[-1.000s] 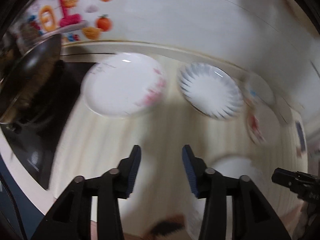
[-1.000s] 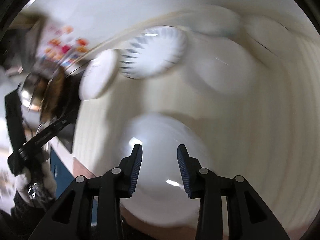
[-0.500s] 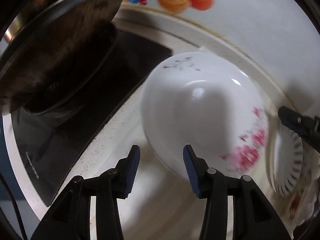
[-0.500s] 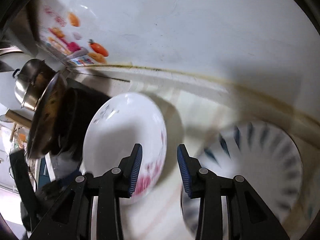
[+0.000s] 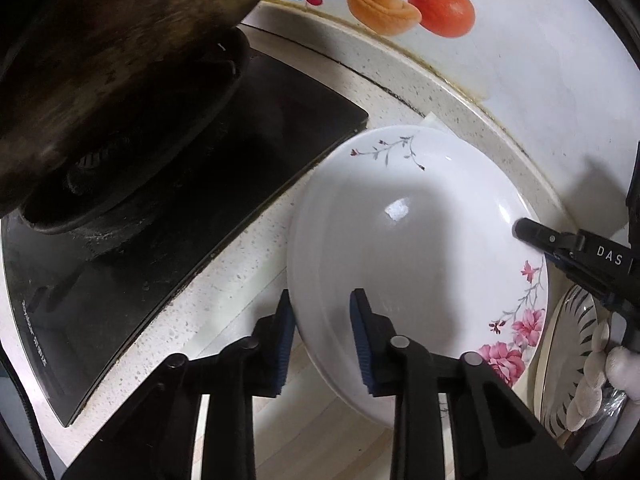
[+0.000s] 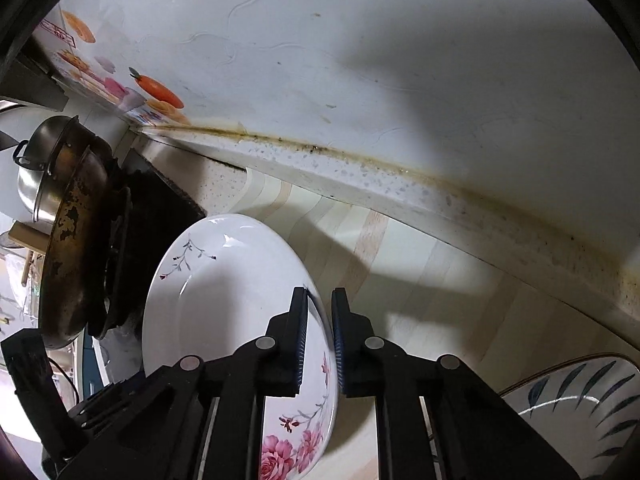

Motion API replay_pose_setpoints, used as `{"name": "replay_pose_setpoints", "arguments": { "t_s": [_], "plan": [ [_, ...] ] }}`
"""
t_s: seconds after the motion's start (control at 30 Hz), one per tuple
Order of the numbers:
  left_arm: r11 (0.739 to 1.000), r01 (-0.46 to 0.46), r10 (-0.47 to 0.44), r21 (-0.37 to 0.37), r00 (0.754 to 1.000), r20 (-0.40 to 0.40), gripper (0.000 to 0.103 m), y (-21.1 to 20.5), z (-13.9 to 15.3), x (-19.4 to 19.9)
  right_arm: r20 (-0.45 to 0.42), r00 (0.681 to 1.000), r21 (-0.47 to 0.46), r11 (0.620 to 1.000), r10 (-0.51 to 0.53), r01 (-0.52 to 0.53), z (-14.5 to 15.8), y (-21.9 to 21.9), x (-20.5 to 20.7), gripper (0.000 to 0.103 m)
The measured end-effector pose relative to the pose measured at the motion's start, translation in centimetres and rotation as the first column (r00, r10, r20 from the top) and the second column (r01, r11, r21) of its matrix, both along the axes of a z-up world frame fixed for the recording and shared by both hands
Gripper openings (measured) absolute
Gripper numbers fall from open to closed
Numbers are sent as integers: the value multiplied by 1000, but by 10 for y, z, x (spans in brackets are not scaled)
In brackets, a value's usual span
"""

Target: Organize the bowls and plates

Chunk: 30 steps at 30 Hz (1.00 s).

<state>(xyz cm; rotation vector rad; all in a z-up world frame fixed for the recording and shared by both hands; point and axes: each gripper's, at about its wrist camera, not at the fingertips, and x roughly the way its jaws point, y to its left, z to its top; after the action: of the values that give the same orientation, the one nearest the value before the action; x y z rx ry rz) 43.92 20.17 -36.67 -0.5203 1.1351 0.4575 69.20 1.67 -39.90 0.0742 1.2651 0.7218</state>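
1. A white dish with pink flowers (image 5: pixel 416 248) sits on the pale countertop (image 5: pixel 248 264) just beside the black stove (image 5: pixel 168 208), a short way out from the wall.
2. The left gripper (image 5: pixel 322 316) straddles the dish's near rim; its jaws have just been closing, one pad outside the rim and one inside.
3. The right gripper (image 6: pixel 320 328) has just closed on the opposite rim, beside the pink flowers, its pads clamped tight on the thin edge.
4. A blackened wok (image 6: pixel 68 264) rests on the stove, with a steel pot (image 6: pixel 40 176) behind it.
5. A plate with dark leaf strokes (image 6: pixel 580 404) lies on the striped mat (image 6: pixel 400 272) to the right.
6. Fruit stickers (image 5: pixel 416 8) brighten the white wall.
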Motion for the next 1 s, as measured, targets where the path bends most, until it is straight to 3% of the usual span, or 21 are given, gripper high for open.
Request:
{"name": "replay_pose_setpoints", "arguments": {
  "t_s": [0.47, 0.8, 1.0],
  "plan": [
    [998, 55, -55, -3, 997, 50, 22, -16, 26, -20, 42, 999, -1, 1000, -24, 24, 19, -22, -27, 14],
    [990, 141, -139, -10, 984, 109, 22, -39, 71, -47, 81, 991, 47, 993, -109, 105, 72, -79, -81, 14],
    [974, 226, -223, -7, 965, 139, 22, -65, 108, -77, 104, 980, 75, 984, -169, 162, 111, -128, -139, 14]
  ]
}}
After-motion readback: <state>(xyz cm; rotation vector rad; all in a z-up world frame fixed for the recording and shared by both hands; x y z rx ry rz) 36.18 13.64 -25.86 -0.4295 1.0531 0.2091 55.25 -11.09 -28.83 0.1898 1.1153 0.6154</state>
